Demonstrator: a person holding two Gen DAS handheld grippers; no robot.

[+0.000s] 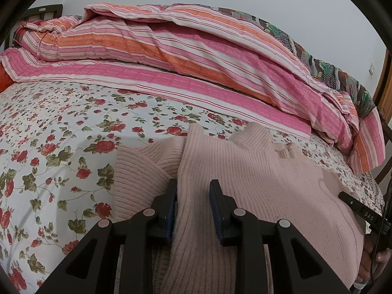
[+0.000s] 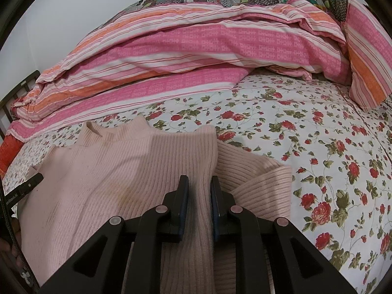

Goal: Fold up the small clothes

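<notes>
Covering nearly the whole of both views, the floral sheet [image 1: 54, 127] spreads across the bed, with a pink and orange striped quilt [image 1: 171, 49] heaped along its far side against the pale wall. On the near part of the sheet lies the pale pink ribbed sweater [image 1: 257, 171], front up, collar toward the quilt, one sleeve [image 1: 137, 169] bent out at its left side and the other sleeve [image 2: 259, 183] bent out at its right. The left gripper [image 1: 193, 188] straddles a raised ridge of knit at the sweater's left edge, jaws narrow, with the fabric bunched between its pads. The right gripper [image 2: 199, 186] does the same at the right edge, jaws narrower, pinching a fold of knit.
</notes>
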